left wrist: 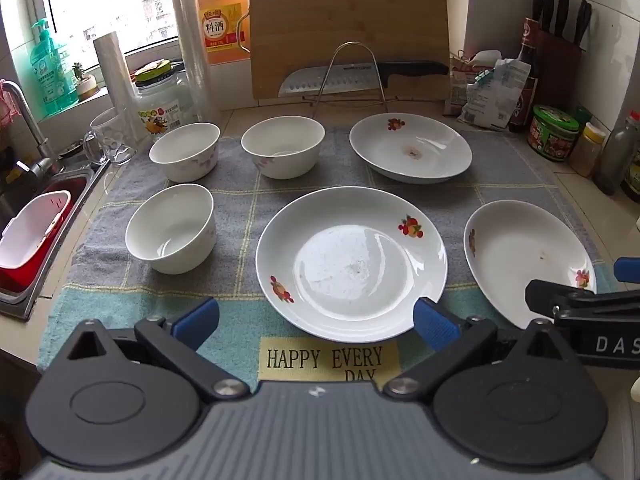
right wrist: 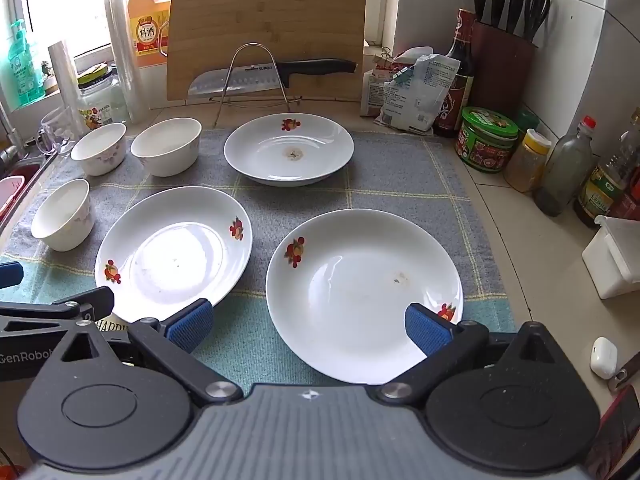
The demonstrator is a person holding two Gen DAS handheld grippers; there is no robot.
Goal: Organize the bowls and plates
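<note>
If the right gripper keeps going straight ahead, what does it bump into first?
Most likely the near right plate. The right gripper is open, and that plate's near rim already lies between its blue pads. The far plate lies further along the same line. Its height above the plate is hard to judge.

Both grippers are held low over the mat, jaws spread wide with nothing between them. The left gripper is parked at its near edge, the right gripper just beside it.
</note>
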